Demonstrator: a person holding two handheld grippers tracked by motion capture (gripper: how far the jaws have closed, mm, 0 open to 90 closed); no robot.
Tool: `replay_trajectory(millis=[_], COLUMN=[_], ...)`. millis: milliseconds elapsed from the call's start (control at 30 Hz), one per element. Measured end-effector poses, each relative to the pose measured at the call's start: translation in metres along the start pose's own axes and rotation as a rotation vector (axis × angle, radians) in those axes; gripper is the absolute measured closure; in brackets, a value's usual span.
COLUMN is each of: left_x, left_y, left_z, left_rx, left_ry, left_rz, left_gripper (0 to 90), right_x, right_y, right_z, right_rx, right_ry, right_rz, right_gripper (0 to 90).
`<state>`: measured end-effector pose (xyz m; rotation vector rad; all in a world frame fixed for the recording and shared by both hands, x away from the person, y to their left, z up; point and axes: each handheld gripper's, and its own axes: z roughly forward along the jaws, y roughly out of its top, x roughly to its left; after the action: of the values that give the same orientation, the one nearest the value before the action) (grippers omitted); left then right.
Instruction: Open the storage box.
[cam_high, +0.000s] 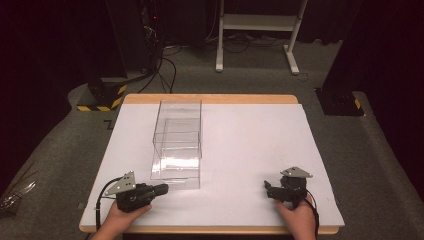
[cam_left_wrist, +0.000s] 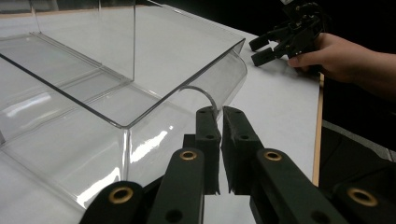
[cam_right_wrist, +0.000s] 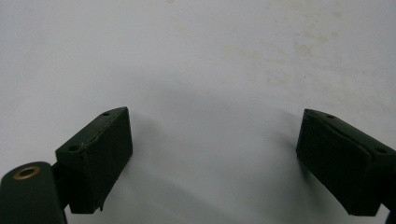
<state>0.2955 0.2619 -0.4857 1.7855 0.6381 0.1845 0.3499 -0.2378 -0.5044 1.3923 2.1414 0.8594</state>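
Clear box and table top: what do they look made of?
Clear box: looks like rigid clear plastic, likely acrylic. It is see-through, glossy, with bright glare streaks and crisp edges.
Table top: matte white sheet with faint smudges, over a board with a light wood-look edge; the material under the white I cannot tell.

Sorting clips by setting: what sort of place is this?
Probably a lab or recording studio: black curtains, cables on grey carpet, and a white-topped table holding a clear plastic box.

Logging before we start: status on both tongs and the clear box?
Left tongs shut, empty, beside the clear plastic box. Right tongs open over bare white tabletop. Nothing in the way.
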Motion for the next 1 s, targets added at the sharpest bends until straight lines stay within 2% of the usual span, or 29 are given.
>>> replay_trajectory(millis=[400, 567, 733, 833, 867, 900, 1000], left_x=[-0.002, -0.003, -0.003, -0.004, -0.004, -0.004, -0.002], left_y=[-0.006, -0.006, -0.004, -0.002, 0.000, 0.000, 0.004], left_z=[-0.009, -0.011, -0.020, -0.027, -0.031, -0.031, -0.040], left_rx=[-0.012, -0.014, -0.060, -0.087, -0.110, -0.110, -0.153], left_ry=[-0.018, -0.011, -0.005, 0.000, 0.006, 0.006, 0.042], left_rz=[-0.008, -0.005, -0.034, -0.029, -0.030, -0.030, -0.034], left_gripper=[85.1, 84.3, 73.4, 72.2, 71.3, 71.0, 68.5], right_x=[0.000, 0.000, 0.000, 0.000, 0.000, 0.000, 0.000], right_y=[0.000, 0.000, 0.000, 0.000, 0.000, 0.000, 0.000], right_z=[0.000, 0.000, 0.000, 0.000, 0.000, 0.000, 0.000], right_rx=[0.000, 0.000, -0.001, -0.001, -0.001, -0.001, -0.001], right_ry=[0.000, 0.000, 0.000, 0.001, 0.001, 0.001, 0.001], right_rz=[0.000, 0.000, -0.001, -0.002, -0.002, -0.002, -0.002], right_gripper=[10.6, 10.7, 10.8, 11.0, 11.0, 11.0, 11.0])
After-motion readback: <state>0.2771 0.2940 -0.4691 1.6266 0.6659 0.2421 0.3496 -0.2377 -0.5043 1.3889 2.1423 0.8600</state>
